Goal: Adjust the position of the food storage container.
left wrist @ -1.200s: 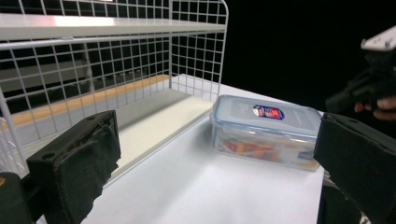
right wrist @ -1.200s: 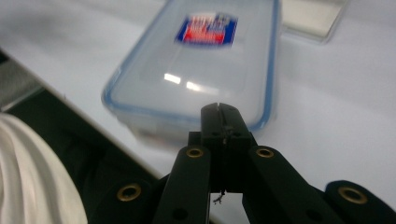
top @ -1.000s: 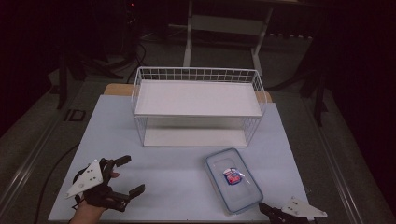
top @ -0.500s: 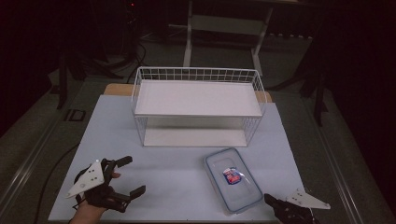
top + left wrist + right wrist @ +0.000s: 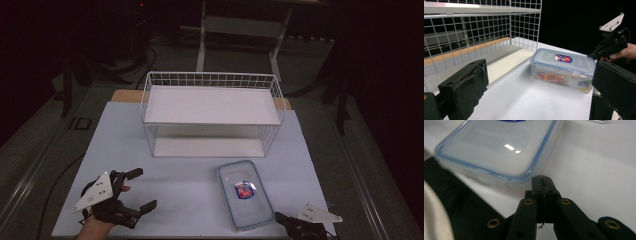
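Dark room, white table (image 5: 200,195) w/ a wire shelf rack (image 5: 210,117) sitting mid-frame. Lidded food container (image 5: 245,194) is lying lower right of centre, in front of the rack, not yet lifted. Right gripper (image 5: 286,221) is nosing at its near corner, jaws together, gripping nothing. Left gripper (image 5: 141,189) is waiting lower left, jaws apart & empty. Looks like early stage: grasping & moving the box is all still to do.

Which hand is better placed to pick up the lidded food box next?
Probably the right claw: its shut tips sit at the corner of the food box. The left claw is open but stands farther off across the table.
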A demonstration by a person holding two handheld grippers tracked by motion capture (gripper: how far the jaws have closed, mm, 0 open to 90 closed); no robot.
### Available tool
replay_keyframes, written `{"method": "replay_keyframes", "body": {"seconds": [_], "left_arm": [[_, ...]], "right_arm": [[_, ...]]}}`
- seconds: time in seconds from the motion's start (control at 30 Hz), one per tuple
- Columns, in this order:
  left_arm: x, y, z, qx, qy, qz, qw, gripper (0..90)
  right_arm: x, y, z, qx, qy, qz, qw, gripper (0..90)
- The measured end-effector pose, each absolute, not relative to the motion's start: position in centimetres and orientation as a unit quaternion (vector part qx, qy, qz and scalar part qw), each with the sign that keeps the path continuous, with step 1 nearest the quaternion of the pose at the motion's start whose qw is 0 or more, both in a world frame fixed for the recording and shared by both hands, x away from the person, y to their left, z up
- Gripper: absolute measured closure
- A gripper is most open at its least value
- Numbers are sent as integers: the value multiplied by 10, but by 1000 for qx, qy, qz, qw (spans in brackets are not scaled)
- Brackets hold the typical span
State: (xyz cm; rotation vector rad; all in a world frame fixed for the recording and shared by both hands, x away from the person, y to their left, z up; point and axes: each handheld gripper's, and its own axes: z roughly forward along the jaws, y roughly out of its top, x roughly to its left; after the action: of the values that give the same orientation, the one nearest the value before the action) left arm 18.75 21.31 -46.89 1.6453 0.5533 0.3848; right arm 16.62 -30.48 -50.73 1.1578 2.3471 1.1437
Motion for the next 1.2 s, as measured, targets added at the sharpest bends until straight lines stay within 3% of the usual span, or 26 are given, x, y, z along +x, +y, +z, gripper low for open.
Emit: {"method": "replay_keyframes", "body": {"seconds": [0.23, 0.67, 1.2], "left_arm": [[188, 214, -469, 718, 244, 167, 630, 3], [189, 211, -470, 721, 243, 162, 628, 2], [189, 211, -471, 721, 243, 161, 629, 3]], "right_arm": [[167, -306, -503, 404, 803, 406, 165, 900], [166, -294, -504, 385, 817, 409, 132, 900], [172, -245, -501, 329, 832, 437, 90, 900]]}}
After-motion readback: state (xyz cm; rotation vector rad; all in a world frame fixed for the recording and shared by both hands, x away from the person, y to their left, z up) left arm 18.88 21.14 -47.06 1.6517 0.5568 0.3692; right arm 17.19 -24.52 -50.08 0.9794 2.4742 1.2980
